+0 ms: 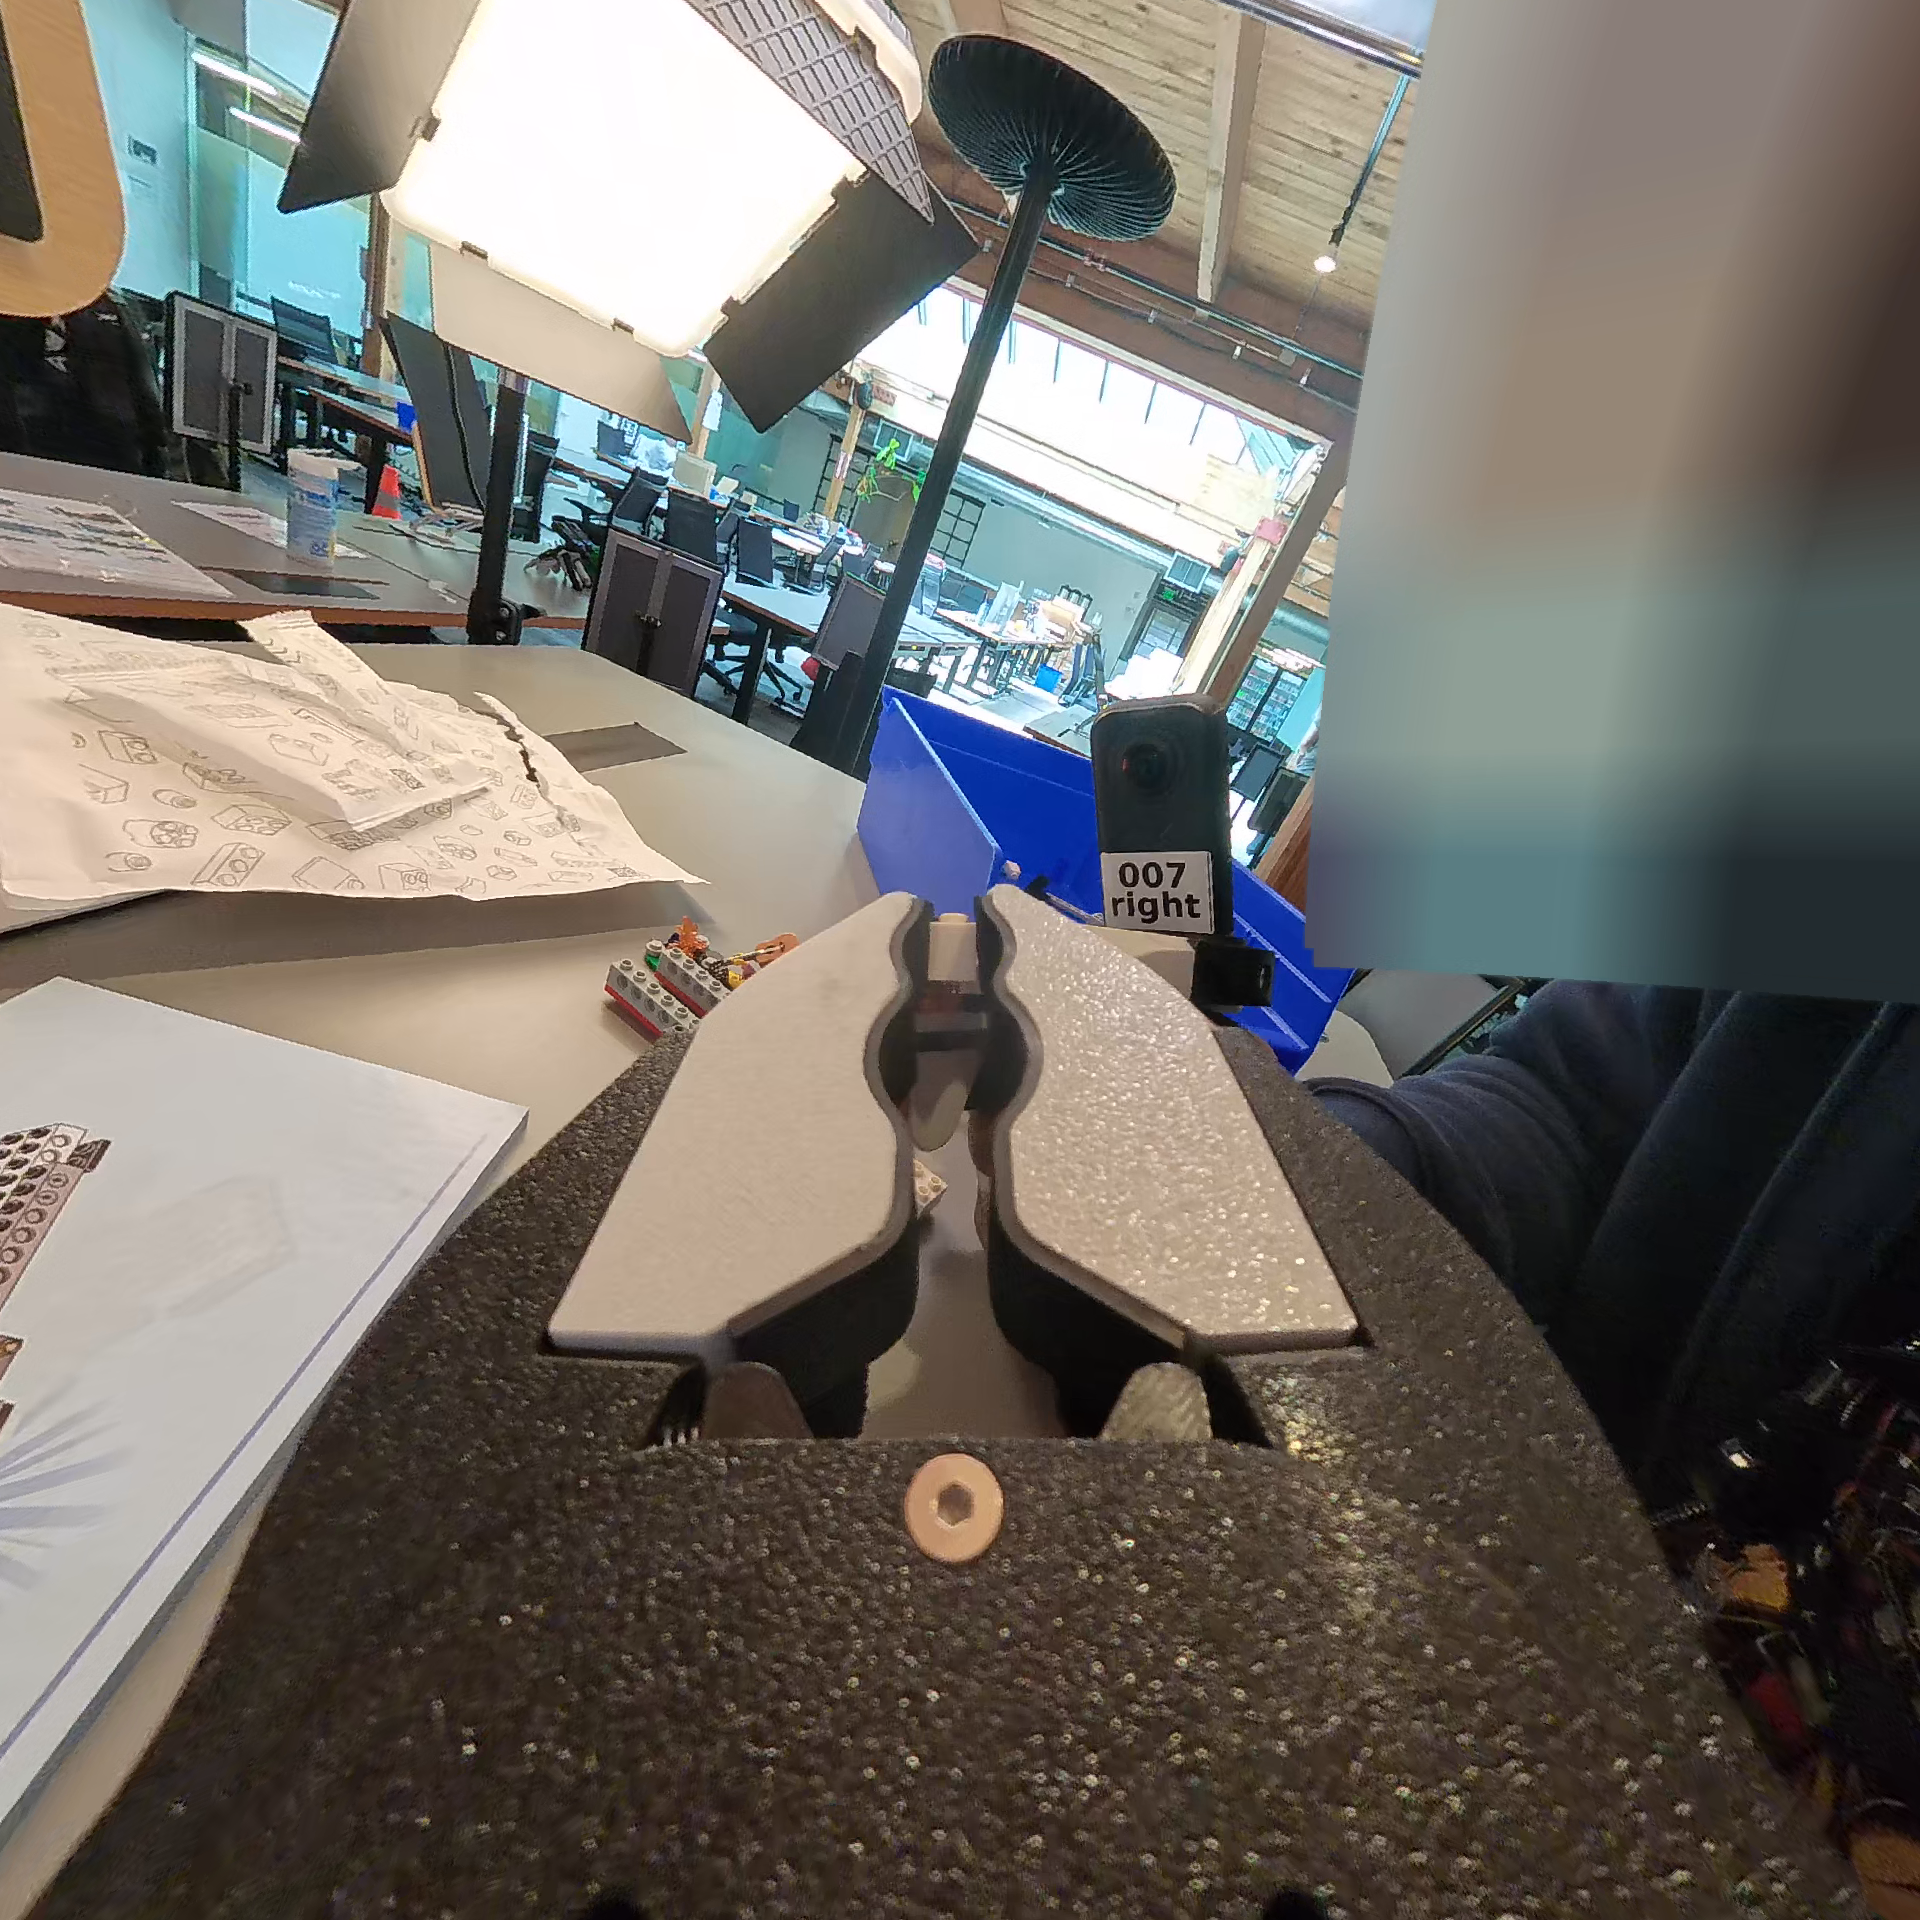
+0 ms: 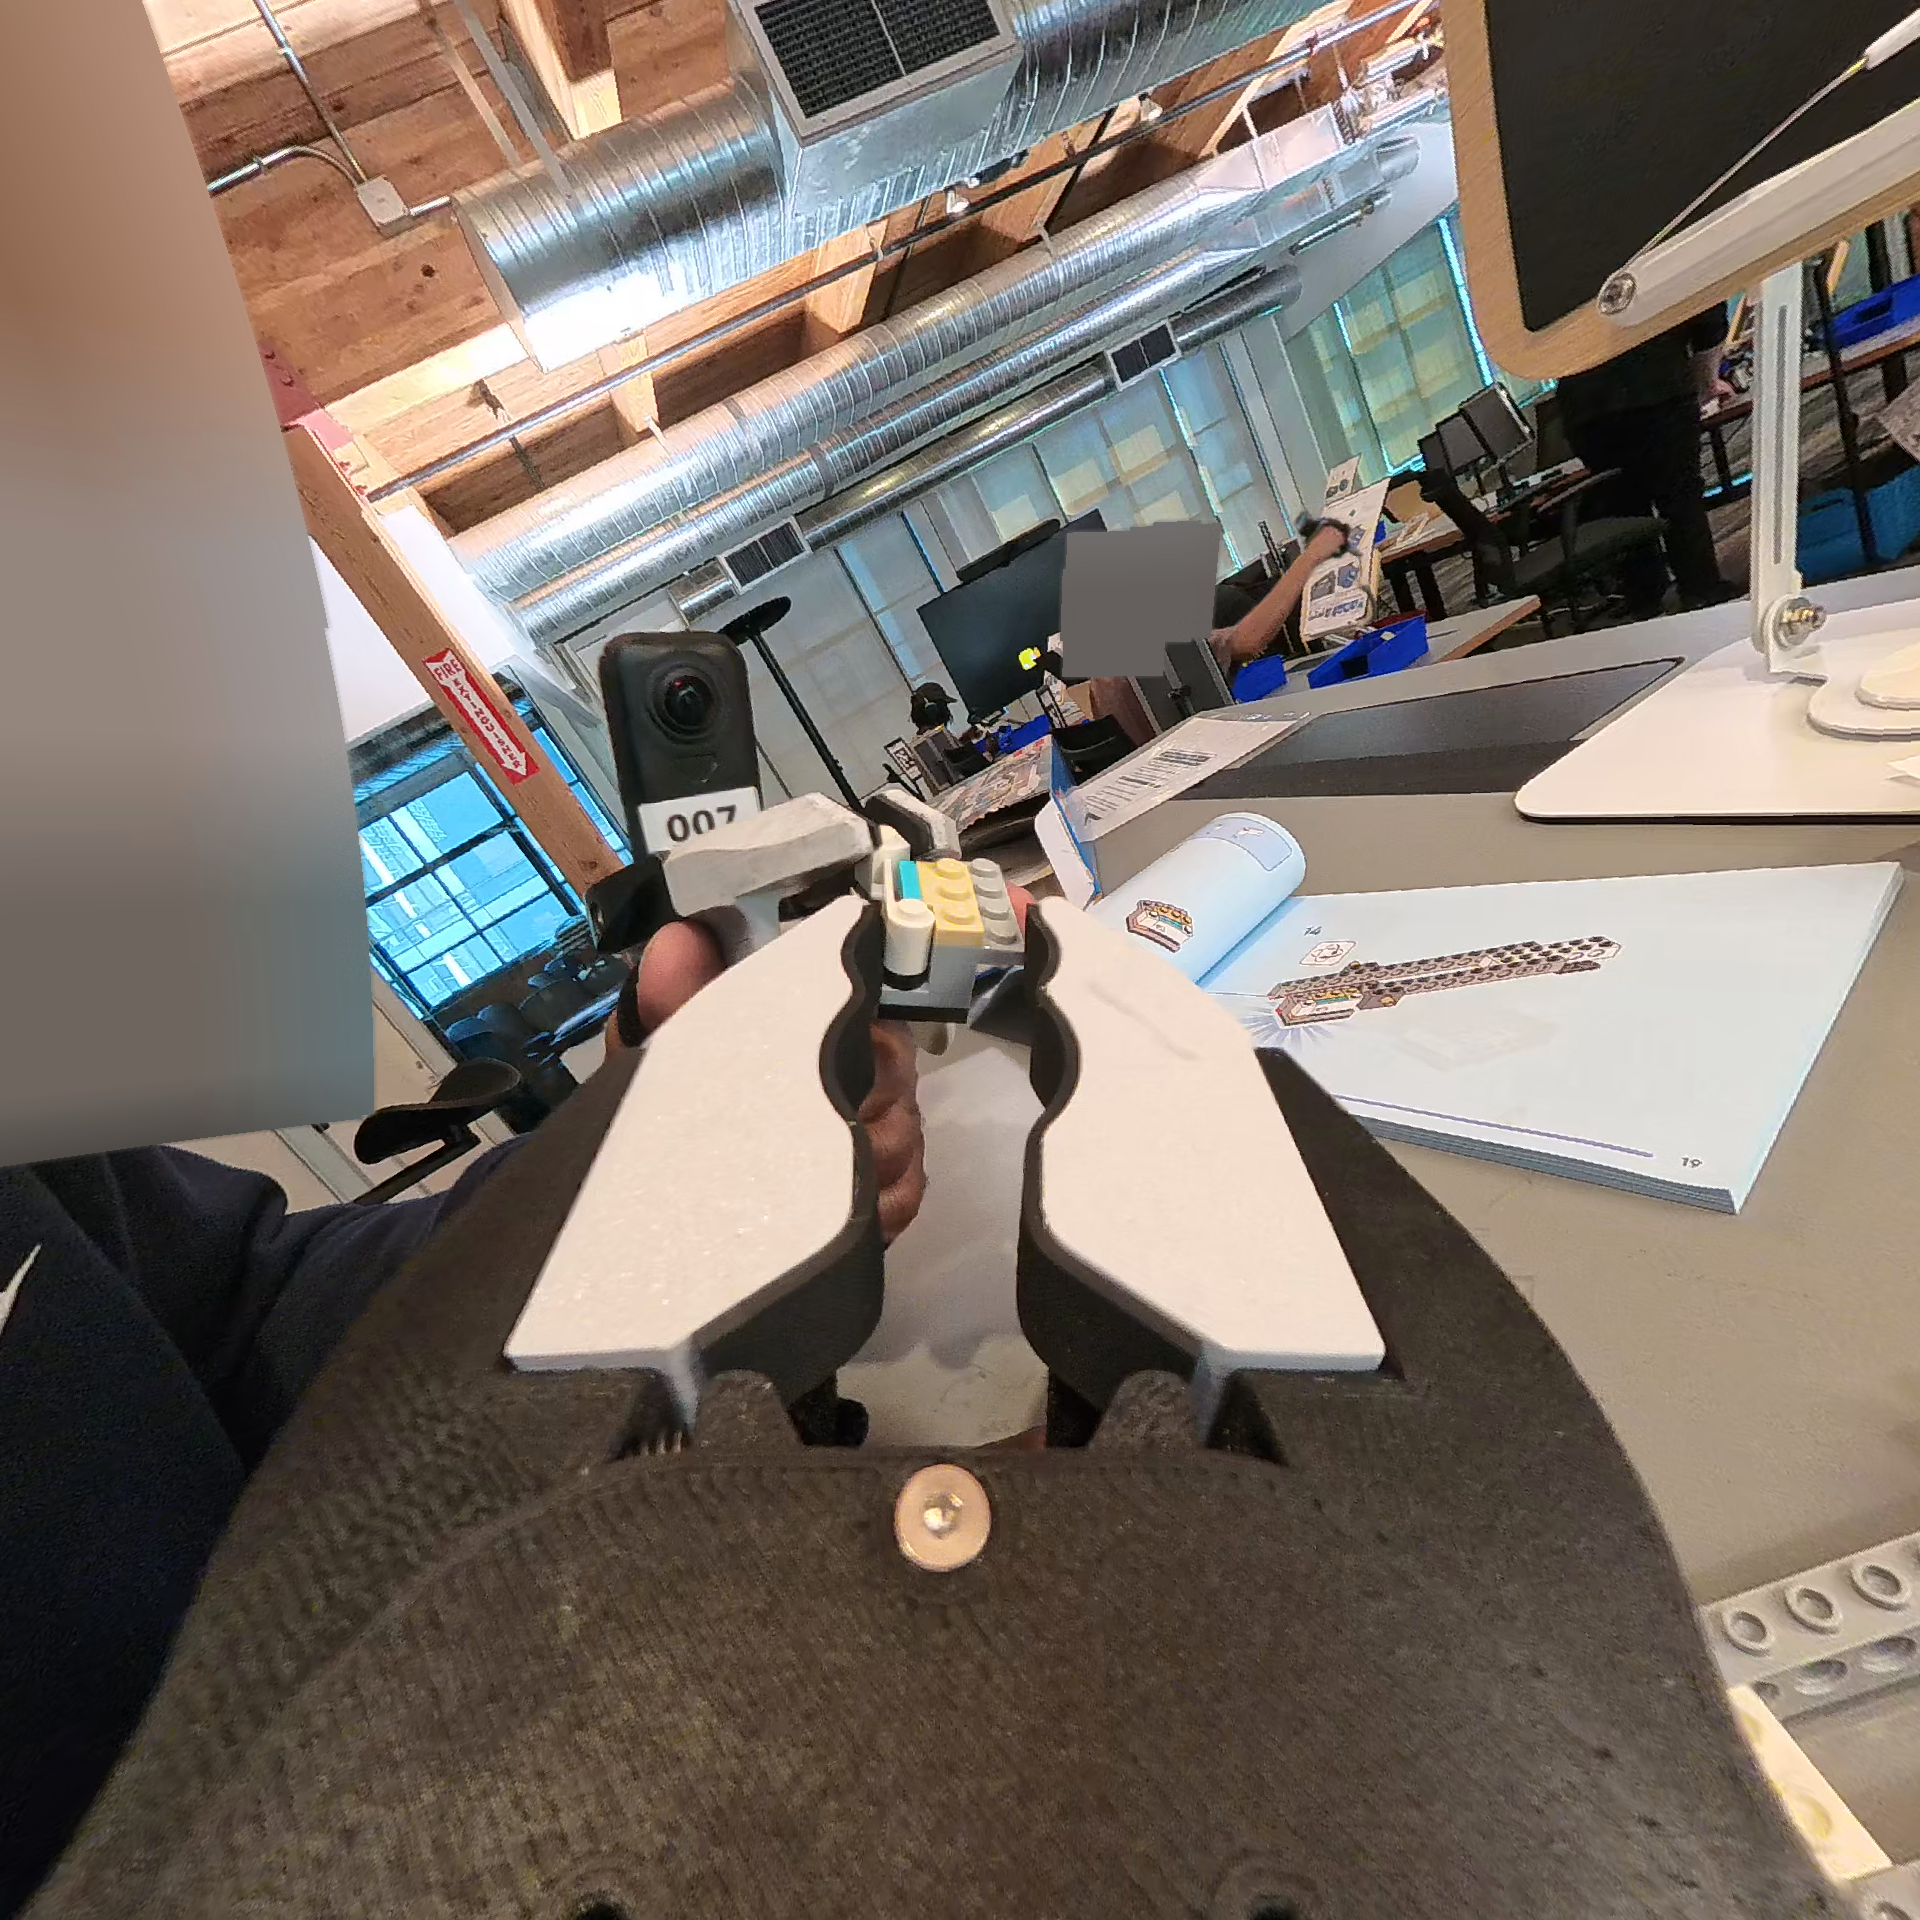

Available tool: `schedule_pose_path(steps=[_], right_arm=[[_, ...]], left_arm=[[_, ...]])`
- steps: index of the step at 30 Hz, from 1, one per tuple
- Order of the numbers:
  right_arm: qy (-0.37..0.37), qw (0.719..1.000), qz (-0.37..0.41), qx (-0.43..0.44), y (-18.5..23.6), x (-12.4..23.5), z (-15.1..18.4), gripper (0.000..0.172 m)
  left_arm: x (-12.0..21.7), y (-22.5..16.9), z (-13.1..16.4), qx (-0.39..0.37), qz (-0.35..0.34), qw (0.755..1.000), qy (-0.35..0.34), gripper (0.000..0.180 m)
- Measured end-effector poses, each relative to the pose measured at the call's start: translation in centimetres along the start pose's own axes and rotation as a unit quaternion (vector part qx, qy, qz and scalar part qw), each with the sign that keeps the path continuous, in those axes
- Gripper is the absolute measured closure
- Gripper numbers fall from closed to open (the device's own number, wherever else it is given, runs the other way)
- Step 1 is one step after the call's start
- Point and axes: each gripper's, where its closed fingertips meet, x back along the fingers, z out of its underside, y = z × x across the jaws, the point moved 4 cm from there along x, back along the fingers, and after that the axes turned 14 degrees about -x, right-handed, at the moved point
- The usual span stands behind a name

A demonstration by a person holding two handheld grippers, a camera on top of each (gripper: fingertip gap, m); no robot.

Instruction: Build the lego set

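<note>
Grey tabletop [image 1: 727,810] fills the near ground of an open workshop with a wooden ceiling and silver ducts [image 2: 831,416] overhead. Both grippers are raised above the table and brought tip to tip.

A small brick assembly [image 2: 951,914], built of grey, pale yellow, white and turquoise pieces, is clamped between the fingertips of the right gripper [image 2: 945,935]; both pads are seen pressed against its sides. The left gripper [image 1: 951,935] is closed on a narrow white piece [image 1: 951,940] at the far left end of that same assembly, with its jaws almost together. In the right wrist view the left gripper's fingertips [image 2: 821,831] are seen meeting the assembly from the far side, and a hand [image 2: 665,977] is seen below them.

An open instruction booklet [image 2: 1558,1039] lies on the table to the right in that view. In the left wrist view a second small brick build [image 1: 675,982] rests on the table just left of the fingertips, torn white printed paper bags [image 1: 312,790] lie farther left, and a blue bin [image 1: 966,800] stands beyond the fingertips. A lit panel lamp [image 1: 623,156] hangs above.
</note>
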Motion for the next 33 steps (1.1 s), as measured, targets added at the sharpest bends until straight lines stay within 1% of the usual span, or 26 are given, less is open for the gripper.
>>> schedule_pose_path(steps=[5, 9, 18, 23, 26, 29, 31, 33], right_arm=[[0.000, 1.000, -0.015, -0.006, 0.3, 0.0, 0.1, 0.146], [-0.003, 1.000, -0.025, -0.013, 0.4, 0.0, 0.1, 0.146], [-0.003, 0.999, -0.046, -0.027, 0.7, 0.0, 0.2, 0.146], [-0.004, 0.998, -0.050, -0.031, 0.7, 0.0, 0.2, 0.146], [-0.005, 0.998, -0.051, -0.034, 0.7, 0.1, 0.1, 0.146], [-0.004, 0.998, -0.050, -0.038, 0.6, 0.1, 0.1, 0.146], [-0.001, 0.998, -0.046, -0.044, 0.5, 0.1, 0.0, 0.146], [0.011, 0.998, -0.041, -0.055, 0.3, 0.1, -0.1, 0.146]], left_arm=[[0.0, -0.2, -0.1, 0.011, 0.013, 1.000, -0.023, 0.172], [0.0, -0.4, -0.3, 0.003, 0.019, 0.999, -0.031, 0.172], [0.0, -0.6, -0.4, -0.017, 0.008, 0.999, -0.051, 0.171], [0.0, -0.6, -0.5, -0.019, 0.011, 0.998, -0.058, 0.167], [0.0, -0.7, -0.6, -0.021, 0.013, 0.998, -0.057, 0.163], [0.1, -0.8, -0.8, -0.032, 0.016, 0.998, -0.055, 0.154], [0.4, -0.8, -1.0, -0.055, 0.017, 0.997, -0.049, 0.150], [0.9, -0.7, -1.2, -0.100, 0.011, 0.994, -0.032, 0.146]])
